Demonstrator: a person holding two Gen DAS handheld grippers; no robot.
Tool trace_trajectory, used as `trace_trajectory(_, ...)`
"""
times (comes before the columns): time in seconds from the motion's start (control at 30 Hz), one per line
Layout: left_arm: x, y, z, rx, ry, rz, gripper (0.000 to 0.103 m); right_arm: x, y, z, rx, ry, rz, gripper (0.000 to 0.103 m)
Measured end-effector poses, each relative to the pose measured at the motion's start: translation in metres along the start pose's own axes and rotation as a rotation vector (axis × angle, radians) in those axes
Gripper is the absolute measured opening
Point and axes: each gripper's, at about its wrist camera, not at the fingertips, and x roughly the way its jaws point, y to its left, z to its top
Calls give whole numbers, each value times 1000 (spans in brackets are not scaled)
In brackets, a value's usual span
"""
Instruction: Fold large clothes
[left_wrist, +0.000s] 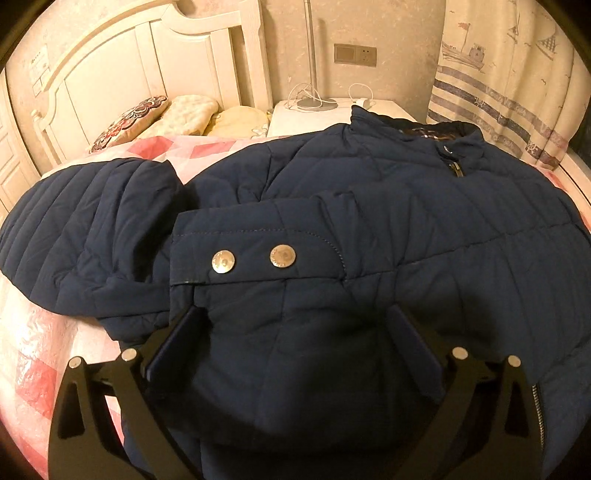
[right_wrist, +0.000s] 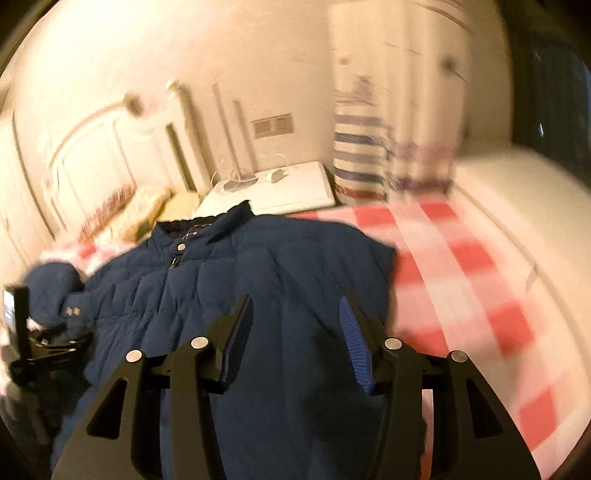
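Left wrist view: the left gripper (left_wrist: 295, 332) stands spread wide, its 2 fingers on either side of a fold of the navy jacket (left_wrist: 369, 206), with nothing pinched between them. Just ahead of the fingertips lies a sleeve cuff (left_wrist: 255, 254) with 2 metal snaps, folded across the jacket's front. Beyond and to the left of the gripper the hood (left_wrist: 92, 210) lies bunched on the pink checked bedspread (left_wrist: 33, 354). Further ahead and to the right is the zipped collar (left_wrist: 443, 144), with the nightstand (left_wrist: 314, 118) behind it.

Right wrist view, blurred by motion: the right gripper (right_wrist: 295, 332) is partly open and appears to hold nothing, the jacket's right side lying below and ahead of it. The left gripper (right_wrist: 44, 343) shows at the far left edge, over the cuff.

Judgement: 1 sleeve looks freshly laid inward and let go, so the sleeve-folding step is about finished on this side. The next move probably calls for tucking in the hood, or taking the hem with both grippers and doubling the body up toward the collar, keeping the cuff in place.
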Motion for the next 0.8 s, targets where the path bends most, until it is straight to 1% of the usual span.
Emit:
trace_trajectory(0.07, 0, 0, 0, -4, -1, -4, 100, 22, 18, 13, -67, 35, -12, 47)
trace_trajectory(0.13, -1, 1, -1, -4, -1, -2, 100, 55, 32, 19, -95, 96, -25, 47)
trace_trajectory(0.2, -1, 0, -1, -2, -1, 2, 100, 97, 35, 15, -107, 191, -68, 48)
trace_trajectory(0.23, -1, 0, -1, -1, -2, 1, 100, 110, 34, 10, -115, 225, -76, 50)
trace_trajectory(0.27, -1, 0, -1, -2, -1, 1, 100, 117, 31, 5, -111, 226, -62, 50)
trace_trajectory(0.33, -1, 0, -2, -2, 0, 1, 101, 115, 27, 6, -81, 235, -54, 51)
trace_trajectory(0.4, -1, 0, -2, -4, -1, -3, 101, 103, 27, 5, -61, 248, -79, 53)
trace_trajectory(0.43, -1, 1, -2, -6, 1, -5, 101, 91, 28, 3, -48, 235, -81, 55)
trace_trajectory(0.47, 0, 1, -2, -8, 2, -8, 101, 81, 31, 1, -46, 215, -63, 56)
trace_trajectory(0.5, 0, 1, -2, -8, 2, -10, 101, 65, 36, -5, -62, 181, -26, 59)
trace_trajectory(0.53, 0, 0, -2, -9, 1, -11, 101, 60, 41, -10, -87, 169, -21, 68)
trace_trajectory(0.57, 0, 1, -2, -10, 0, -14, 101, 57, 46, -19, -118, 173, -27, 72)
trace_trajectory(0.6, 0, 1, -2, -13, 0, -18, 101, 61, 49, -31, -151, 204, -36, 73)
trace_trajectory(0.67, -1, 2, -3, -15, -1, -23, 101, 66, 51, -39, -169, 220, -44, 74)
trace_trajectory(0.7, -1, 2, -2, -15, -2, -23, 101, 66, 50, -38, -160, 225, -47, 74)
trace_trajectory(0.73, -1, 2, -2, -17, -3, -26, 101, 64, 51, -35, -142, 247, -72, 74)
trace_trajectory(0.77, -2, 3, -2, -18, -3, -27, 101, 57, 54, -33, -122, 246, -92, 74)
trace_trajectory(0.8, -2, 3, -2, -19, -4, -29, 101, 50, 57, -32, -111, 232, -86, 75)
